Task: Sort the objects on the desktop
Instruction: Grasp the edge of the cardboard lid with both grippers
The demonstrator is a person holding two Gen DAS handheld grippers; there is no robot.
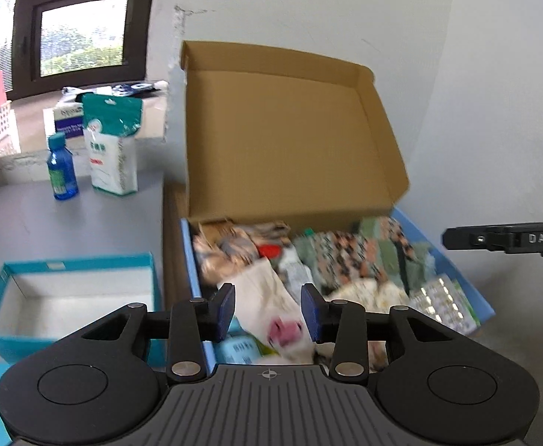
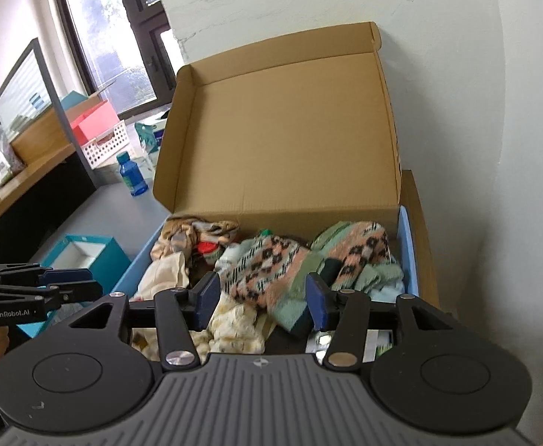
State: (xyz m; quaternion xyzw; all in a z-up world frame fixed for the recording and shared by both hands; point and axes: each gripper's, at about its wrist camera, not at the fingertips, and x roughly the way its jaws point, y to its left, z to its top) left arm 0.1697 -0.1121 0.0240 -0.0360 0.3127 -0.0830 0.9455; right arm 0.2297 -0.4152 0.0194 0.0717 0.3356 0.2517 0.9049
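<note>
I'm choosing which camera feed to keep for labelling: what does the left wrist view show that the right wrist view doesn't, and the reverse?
Only the left wrist view shows the white-and-green pouch standing beside the blue bottle, the blister packs at the box's right edge, and the cream sock with a pink patch between the open left claw.

Only the right wrist view shows the partition screen and the red box fully.

Both show the open cardboard box, the patterned socks and the teal box.

We are holding the left gripper and right gripper at lower centre, jaws parted, gripping nothing.
</note>
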